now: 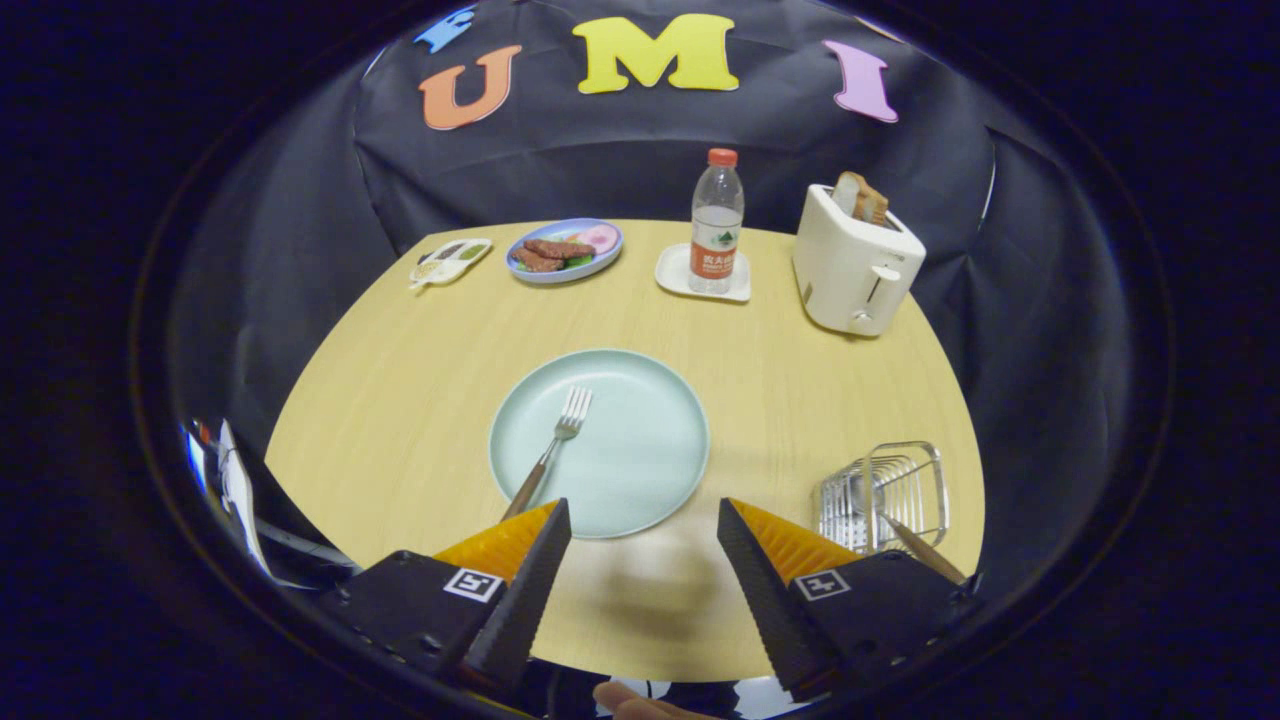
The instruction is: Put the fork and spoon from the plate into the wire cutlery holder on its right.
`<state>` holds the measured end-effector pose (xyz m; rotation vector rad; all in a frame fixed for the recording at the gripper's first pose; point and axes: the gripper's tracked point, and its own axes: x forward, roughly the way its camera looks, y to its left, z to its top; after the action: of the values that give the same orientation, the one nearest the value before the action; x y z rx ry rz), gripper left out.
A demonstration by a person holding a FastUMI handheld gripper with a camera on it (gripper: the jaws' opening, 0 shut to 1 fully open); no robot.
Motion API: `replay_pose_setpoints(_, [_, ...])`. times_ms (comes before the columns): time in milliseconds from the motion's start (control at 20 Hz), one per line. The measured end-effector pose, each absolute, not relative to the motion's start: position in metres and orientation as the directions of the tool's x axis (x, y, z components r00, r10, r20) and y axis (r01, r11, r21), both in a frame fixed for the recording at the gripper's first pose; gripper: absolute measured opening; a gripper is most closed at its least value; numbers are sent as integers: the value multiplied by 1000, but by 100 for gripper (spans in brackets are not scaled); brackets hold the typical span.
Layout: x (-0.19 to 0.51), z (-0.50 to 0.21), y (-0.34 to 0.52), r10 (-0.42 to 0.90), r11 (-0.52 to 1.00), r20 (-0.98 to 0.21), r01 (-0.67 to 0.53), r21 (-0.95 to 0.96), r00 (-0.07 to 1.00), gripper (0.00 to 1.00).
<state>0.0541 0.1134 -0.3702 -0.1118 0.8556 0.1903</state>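
The gripper [645, 520] hangs above the near edge of the desk [400, 400], its two fingers spread wide apart and holding nothing; bare desk surface shows between them. Just ahead of the fingers, near the middle of the desk, lies a round pale green plate [640, 450] with a low rim. On the plate's left half rests a fork [553, 445]: bright metal tines and neck, brown wooden handle. The tines point toward the far edge; the handle runs back over the plate's near-left rim and ends just beside the left fingertip. Toward the near right corner of the desk stands the wire cutlery holder [885, 495], a shiny metal basket of thin bars. A spoon [905, 530] lies in it, its wooden handle sticking out toward the near edge beside the right finger; its bowl is hard to make out through the wires. Along the far edge stand a small sauce dish [450, 262], a blue plate of food [565, 250], a water bottle [716, 225] on a white coaster [680, 278], and a white toaster [855, 262] holding toast.
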Motion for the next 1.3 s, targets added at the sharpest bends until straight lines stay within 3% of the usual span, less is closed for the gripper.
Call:
replay_pose_setpoints(300, [60,-398,162,133,988,-798,-147,56,587,93])
replay_pose_setpoints(800, [77,-429,206,62,992,-766,46,119,640,93])
replay_pose_setpoints(900, [79,-436,199,-3,993,-756,92,76,655,79])
replay_pose_setpoints(1050, [70,-457,211,33,989,-797,95,113,603,51])
replay_pose_setpoints(1200, [74,-457,209,38,989,-788,90,118,614,36])
replay_pose_setpoints(1250, [72,-455,207,44,989,-790,87,123,612,35])
replay_pose_setpoints(1300, [71,-461,211,52,988,-795,86,130,604,22])
